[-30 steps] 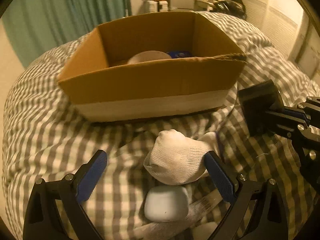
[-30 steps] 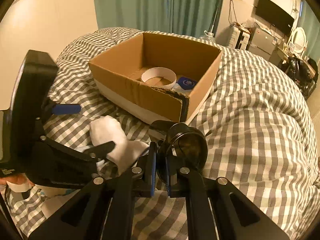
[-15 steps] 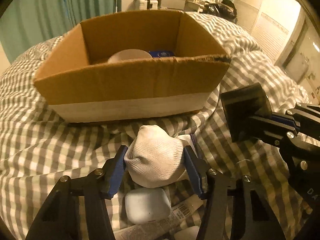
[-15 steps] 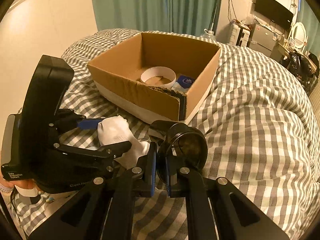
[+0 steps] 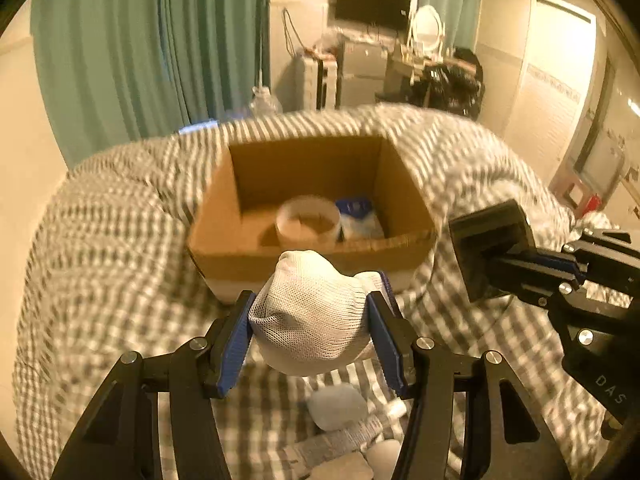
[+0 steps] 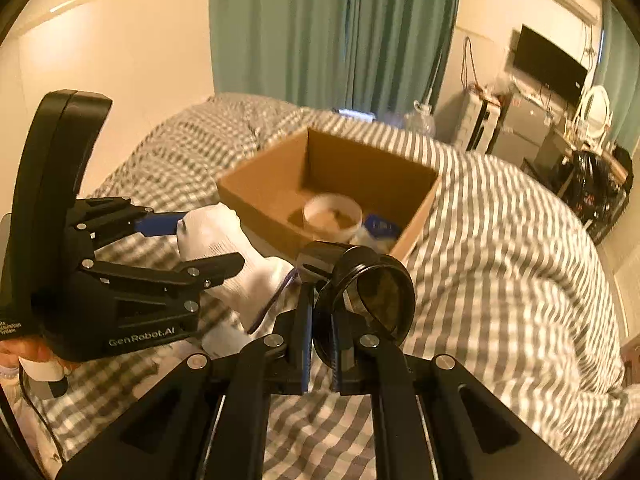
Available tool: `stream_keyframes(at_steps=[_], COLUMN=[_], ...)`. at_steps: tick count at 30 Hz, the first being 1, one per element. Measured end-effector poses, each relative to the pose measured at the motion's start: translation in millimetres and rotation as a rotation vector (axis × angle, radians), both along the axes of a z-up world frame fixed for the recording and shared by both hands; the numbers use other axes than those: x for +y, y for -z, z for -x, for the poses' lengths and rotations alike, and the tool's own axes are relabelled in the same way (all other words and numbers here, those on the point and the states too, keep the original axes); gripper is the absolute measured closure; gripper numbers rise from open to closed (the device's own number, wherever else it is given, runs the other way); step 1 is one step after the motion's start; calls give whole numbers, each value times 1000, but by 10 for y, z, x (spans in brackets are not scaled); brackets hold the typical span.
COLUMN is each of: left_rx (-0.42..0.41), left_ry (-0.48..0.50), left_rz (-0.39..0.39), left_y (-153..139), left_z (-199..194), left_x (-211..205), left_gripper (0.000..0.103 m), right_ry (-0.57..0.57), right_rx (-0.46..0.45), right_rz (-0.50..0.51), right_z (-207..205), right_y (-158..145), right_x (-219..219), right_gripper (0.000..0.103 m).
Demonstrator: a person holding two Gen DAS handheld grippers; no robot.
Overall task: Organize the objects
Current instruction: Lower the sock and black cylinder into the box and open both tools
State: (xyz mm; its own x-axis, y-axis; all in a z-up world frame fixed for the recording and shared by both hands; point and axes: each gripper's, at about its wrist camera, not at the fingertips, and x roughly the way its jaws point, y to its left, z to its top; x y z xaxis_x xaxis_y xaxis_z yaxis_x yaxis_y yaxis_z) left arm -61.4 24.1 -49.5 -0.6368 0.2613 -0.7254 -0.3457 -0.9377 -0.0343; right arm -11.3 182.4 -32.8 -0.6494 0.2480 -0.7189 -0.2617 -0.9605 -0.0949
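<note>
My left gripper (image 5: 310, 320) is shut on a rolled white sock (image 5: 310, 322) and holds it above the checked bed cover, in front of the open cardboard box (image 5: 240, 248). The sock also shows in the right wrist view (image 6: 224, 248), between the left gripper's fingers (image 6: 208, 264). My right gripper (image 6: 322, 336) is shut on a round black lens-like disc (image 6: 372, 296), held near the box's near corner (image 6: 416, 236). In the box lie a white tape ring (image 5: 308, 222) and a blue-and-white packet (image 5: 358, 216).
A white earbud case (image 5: 338, 406), a paper strip (image 5: 336, 442) and other small white things lie on the bed below the left gripper. Green curtains (image 5: 160, 52), a TV and cluttered furniture (image 5: 384, 76) stand beyond the bed. The right gripper's body (image 5: 540, 272) is to the right of the sock.
The left gripper closed on the sock and lifted it off the bed toward the box. The right gripper has risen too, still holding the black disc.
</note>
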Motion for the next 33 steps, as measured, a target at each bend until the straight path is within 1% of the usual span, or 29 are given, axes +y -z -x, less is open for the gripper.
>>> stream_keyframes(at_steps=[5, 8, 11, 16, 19, 23, 26, 28, 33], left_rx=[92, 123, 143, 152, 149, 119, 95, 77, 32], left_ry=[-17, -27, -38, -44, -45, -44, -38, -24, -17], left_rz=[5, 9, 11, 18, 25, 34, 54, 82, 108], left_y=[-404, -557, -663, -698, -646, -484, -318, -174, 108], left_z=[112, 282, 500, 860, 1118, 1417, 1598, 1732, 1899], left_x=[-87, -99, -108, -95, -60, -5, 56, 113, 157], left_gripper=[46, 46, 46, 46, 46, 46, 46, 46, 46], right_ry=[-19, -22, -24, -20, -14, -5, -1, 0, 7], right_rx=[33, 49, 63, 71, 63, 31, 2, -18, -64], right_rz=[-14, -20, -28, -31, -20, -8, 7, 20, 35], right_z=[180, 342, 527, 862, 1064, 1349, 1557, 1671, 1815], right_y=[-267, -394, -498, -581, -534, -381, -226, -102, 210], right_x=[2, 67, 147, 347, 503, 676, 830, 925, 1089], right_gripper=[96, 96, 96, 96, 96, 96, 96, 96, 96])
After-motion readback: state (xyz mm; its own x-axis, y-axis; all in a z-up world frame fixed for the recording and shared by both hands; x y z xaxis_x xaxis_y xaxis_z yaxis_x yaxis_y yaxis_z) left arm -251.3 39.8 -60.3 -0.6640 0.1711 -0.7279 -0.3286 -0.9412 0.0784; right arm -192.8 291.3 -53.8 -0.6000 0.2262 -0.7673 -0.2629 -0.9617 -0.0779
